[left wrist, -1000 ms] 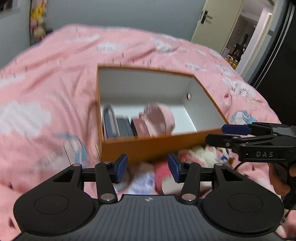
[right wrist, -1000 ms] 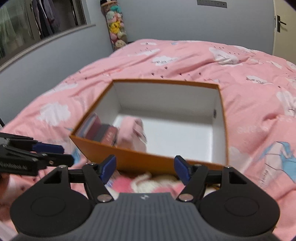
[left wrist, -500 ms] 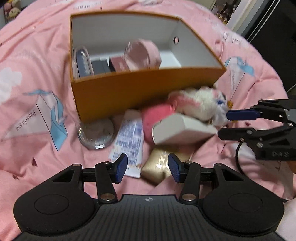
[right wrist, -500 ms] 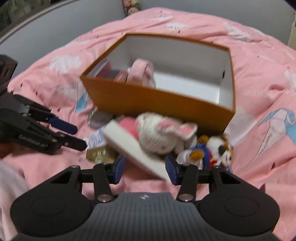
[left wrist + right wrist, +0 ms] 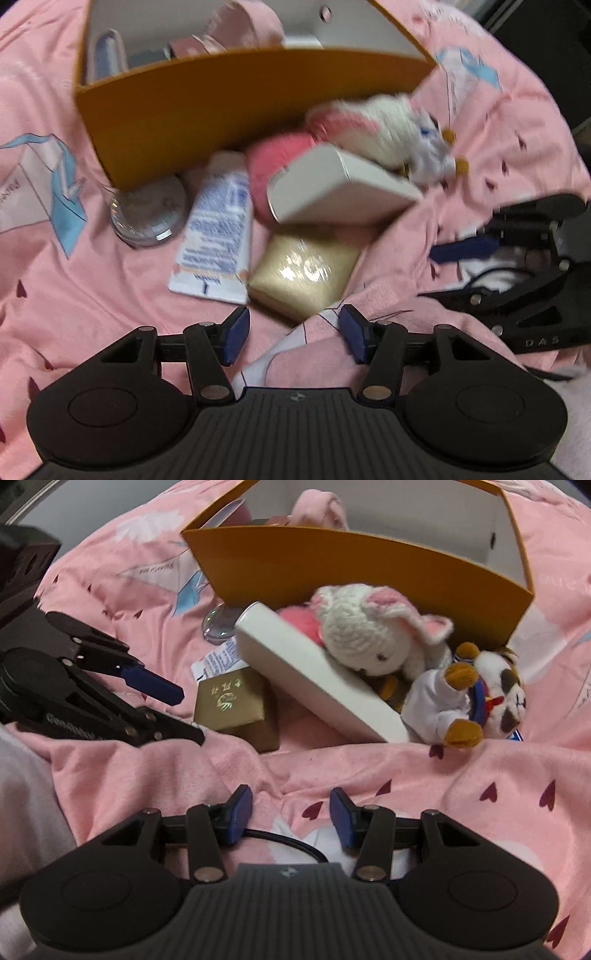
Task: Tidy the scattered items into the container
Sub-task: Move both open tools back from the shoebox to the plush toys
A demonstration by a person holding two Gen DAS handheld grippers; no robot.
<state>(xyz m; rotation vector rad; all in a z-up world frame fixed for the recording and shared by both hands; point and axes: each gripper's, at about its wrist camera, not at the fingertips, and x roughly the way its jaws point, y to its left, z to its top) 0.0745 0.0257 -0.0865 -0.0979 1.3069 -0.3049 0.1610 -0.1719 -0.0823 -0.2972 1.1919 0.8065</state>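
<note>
The box [image 5: 369,568] already holds a pink item and a few flat ones — the task is partly done. Outside, against its front wall, lie the white case [image 5: 317,672], bunny [image 5: 369,627], dog [image 5: 476,698], tube [image 5: 218,229], gold box [image 5: 236,705] and jar [image 5: 147,210]. Both the left gripper [image 5: 293,334] and the right gripper [image 5: 291,818] are spread, holding nothing.

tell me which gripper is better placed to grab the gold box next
Left. The left gripper is open with the gold box just ahead between its fingers; the right gripper sits further back.
</note>
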